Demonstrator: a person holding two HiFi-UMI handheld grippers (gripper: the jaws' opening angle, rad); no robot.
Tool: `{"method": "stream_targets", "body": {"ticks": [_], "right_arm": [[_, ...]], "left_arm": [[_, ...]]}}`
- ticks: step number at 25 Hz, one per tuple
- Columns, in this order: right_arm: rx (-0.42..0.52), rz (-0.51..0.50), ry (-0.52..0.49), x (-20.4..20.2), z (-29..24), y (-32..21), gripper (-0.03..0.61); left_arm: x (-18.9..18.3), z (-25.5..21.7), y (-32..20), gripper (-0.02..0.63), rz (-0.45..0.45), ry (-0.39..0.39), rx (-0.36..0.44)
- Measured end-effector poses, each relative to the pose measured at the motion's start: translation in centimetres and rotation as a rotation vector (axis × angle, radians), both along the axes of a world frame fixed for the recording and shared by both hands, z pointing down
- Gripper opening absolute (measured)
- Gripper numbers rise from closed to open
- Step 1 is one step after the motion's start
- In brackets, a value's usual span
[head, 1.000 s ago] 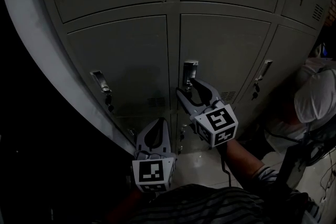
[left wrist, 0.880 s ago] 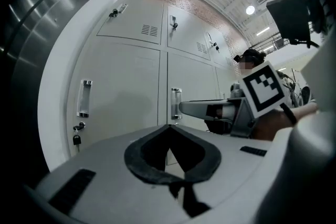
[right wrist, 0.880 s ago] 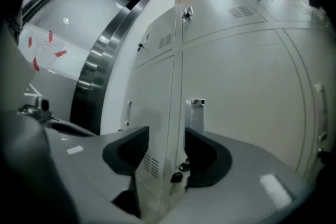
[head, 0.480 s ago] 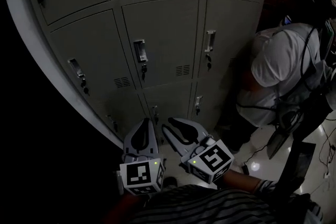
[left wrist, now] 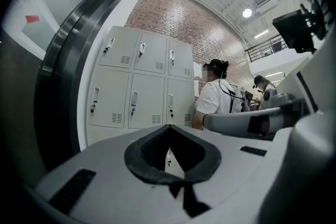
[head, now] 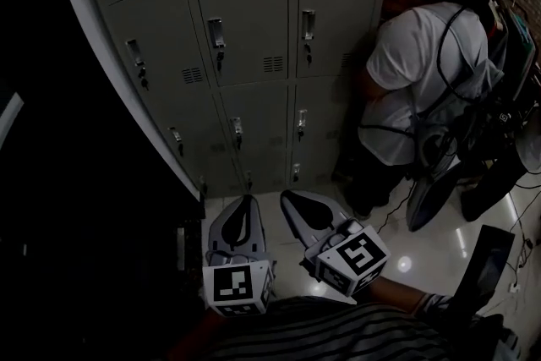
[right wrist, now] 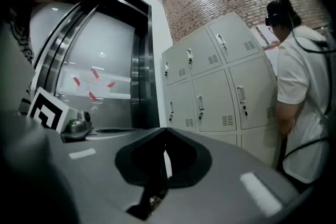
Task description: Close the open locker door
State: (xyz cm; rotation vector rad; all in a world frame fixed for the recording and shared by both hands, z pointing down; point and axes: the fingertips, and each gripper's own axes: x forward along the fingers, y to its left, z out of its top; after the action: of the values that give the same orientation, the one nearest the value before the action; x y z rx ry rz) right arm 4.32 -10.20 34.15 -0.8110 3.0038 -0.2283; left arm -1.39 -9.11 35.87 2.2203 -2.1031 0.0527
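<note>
The grey locker bank stands ahead and above, and every door I can see on it lies flush and closed. Both grippers hang low over the glossy floor, well short of the lockers. My left gripper is shut with nothing between its jaws. My right gripper sits beside it, jaws shut and empty too. The left gripper view shows the left gripper with its jaws together, the lockers beyond. In the right gripper view the right gripper is shut as well, with the lockers beyond its tips.
A person in a white shirt stands bent right against the lockers' right end. Dark equipment and cables crowd the floor at the right. A dark curved frame borders the lockers on the left.
The right gripper has come away from a locker door's handle and its jaws have shut. Both grippers have drawn back and down, and the lockers now stand farther off.
</note>
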Motion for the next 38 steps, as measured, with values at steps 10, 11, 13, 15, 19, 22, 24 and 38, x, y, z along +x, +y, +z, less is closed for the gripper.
{"method": "stream_targets", "body": {"ticks": [10, 11, 13, 15, 19, 22, 24, 38], "right_arm": [[0.034, 0.001, -0.061, 1.4, -3.5, 7.9, 0.0], [0.035, 0.006, -0.059, 1.2, -3.5, 8.3, 0.0], [0.034, 0.02, -0.054, 0.7, -3.7, 9.2, 0.0], [0.038, 0.043, -0.051, 0.4, -4.2, 9.6, 0.0], [0.051, 0.089, -0.063, -0.3, -4.8, 9.4, 0.0], [0.04, 0.097, -0.068, -1.1, -4.8, 9.3, 0.0], [0.035, 0.097, -0.064, -1.6, -4.8, 9.5, 0.0], [0.042, 0.046, -0.009, -5.4, -4.0, 10.4, 0.0]], "left_arm": [[1.6, -3.3, 7.8, 0.003, -0.011, -0.045, 0.043], [1.4, -3.4, 8.3, 0.003, -0.01, -0.046, 0.046], [1.1, -3.7, 9.3, 0.003, -0.006, -0.048, 0.046], [0.5, -4.0, 10.0, 0.003, -0.002, -0.052, 0.049], [-1.0, -4.1, 10.7, 0.003, -0.01, -0.033, 0.063], [-1.3, -4.0, 11.0, 0.003, 0.012, -0.035, 0.058], [-1.0, -4.2, 11.1, 0.003, 0.039, -0.038, 0.054], [-3.5, -3.6, 10.7, 0.003, 0.054, -0.031, 0.036]]}}
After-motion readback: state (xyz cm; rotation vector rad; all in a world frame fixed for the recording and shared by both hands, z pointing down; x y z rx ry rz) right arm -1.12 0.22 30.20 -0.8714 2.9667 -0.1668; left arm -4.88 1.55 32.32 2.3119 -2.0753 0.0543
